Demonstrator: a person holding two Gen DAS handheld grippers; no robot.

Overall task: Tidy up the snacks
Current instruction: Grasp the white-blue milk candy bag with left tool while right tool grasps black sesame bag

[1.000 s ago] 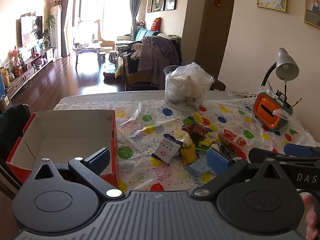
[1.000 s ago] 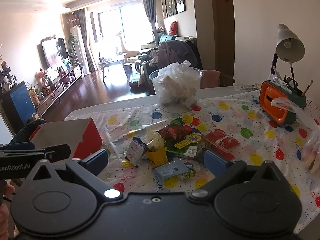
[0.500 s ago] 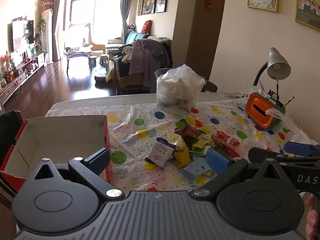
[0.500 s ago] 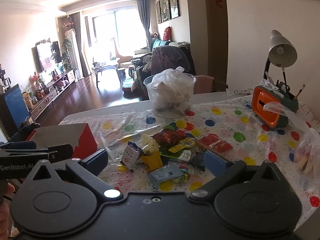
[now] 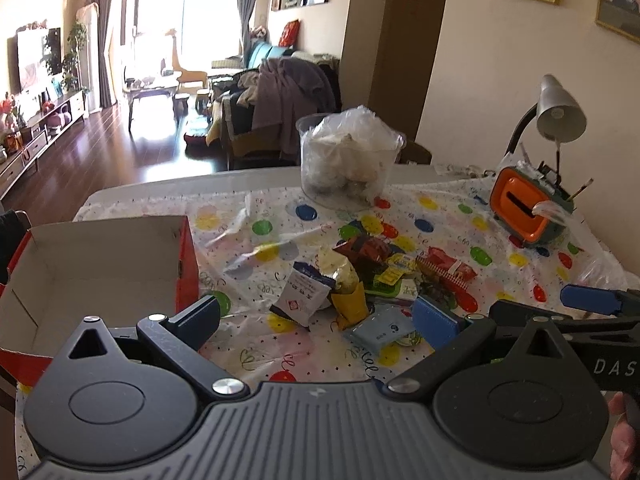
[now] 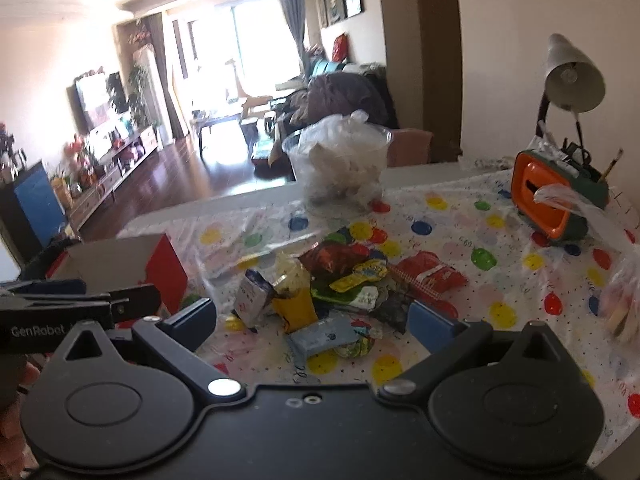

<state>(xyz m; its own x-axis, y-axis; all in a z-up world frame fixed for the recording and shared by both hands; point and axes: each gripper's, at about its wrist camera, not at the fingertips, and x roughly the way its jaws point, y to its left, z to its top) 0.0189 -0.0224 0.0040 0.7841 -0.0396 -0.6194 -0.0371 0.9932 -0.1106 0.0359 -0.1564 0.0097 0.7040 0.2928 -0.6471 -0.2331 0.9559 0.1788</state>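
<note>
Since nothing is gripped yet, both tools hang back at the near edge of the table — notes follow.

Left gripper (image 5: 316, 314): jaws spread wide, nothing between them; bottom centre of the left view, aimed at the gap between box and pile — seemingly placed to go either way.

Right gripper (image 6: 312, 320): jaws also apart, empty; lower centre of the right view, squared on the heap, so probably the one to pick first.

Snack pile (image 5: 372, 280): loose heap mid-frame on the dotted tablecloth (image 5: 440, 216); packets overlap and touch, which suggests they were tipped out for sorting.

Blue-and-white packet (image 5: 306, 298): leans at the left edge of the pile, nearest the box.

Yellow pouch (image 5: 350, 300): just right of it, touching.

Pale blue flat pack (image 5: 380, 330): lies lowest in frame, closest to both tools — an easy first grab, I judge.

Red packet (image 5: 450, 270): right side of the heap.

Red cardboard box (image 5: 100, 264): open at left of frame, nothing seen inside; likely the destination, set beside the pile for short carries.

Clear tub (image 5: 348, 164): upper centre, behind the heap, stuffed with plastic bags.

Orange holder (image 5: 524, 212): right of frame, well apart from the work.

Progress: no snack moved into the box so far.
</note>
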